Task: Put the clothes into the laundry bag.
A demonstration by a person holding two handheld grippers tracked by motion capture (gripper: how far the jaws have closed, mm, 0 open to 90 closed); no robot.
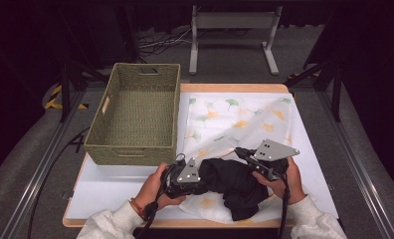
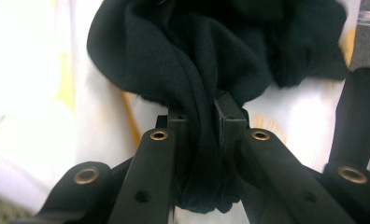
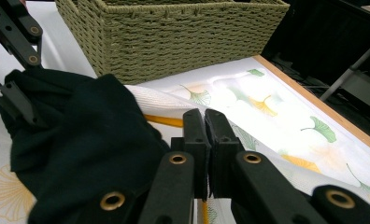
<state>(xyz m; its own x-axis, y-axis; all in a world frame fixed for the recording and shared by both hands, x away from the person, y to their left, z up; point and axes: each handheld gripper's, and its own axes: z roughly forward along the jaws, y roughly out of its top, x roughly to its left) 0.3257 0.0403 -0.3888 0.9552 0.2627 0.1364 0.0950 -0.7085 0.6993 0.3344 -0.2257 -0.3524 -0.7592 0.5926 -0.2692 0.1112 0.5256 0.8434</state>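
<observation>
Left fingers [image 2: 230,123] around black cloth [image 2: 211,60]

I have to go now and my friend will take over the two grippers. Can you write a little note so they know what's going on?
Left gripper: fingers shut on a bunched fold of the black cloth.
Right gripper: fingers pressed together beside the black cloth; whether they pinch anything, I cannot tell.
Things: black cloth lies crumpled on the leaf-print cloth at the table's near edge. Woven basket stands behind, on the left, with nothing in it.
Done: the black cloth is gripped.
Left: probably to sort out the cloth and put it in the basket.
</observation>
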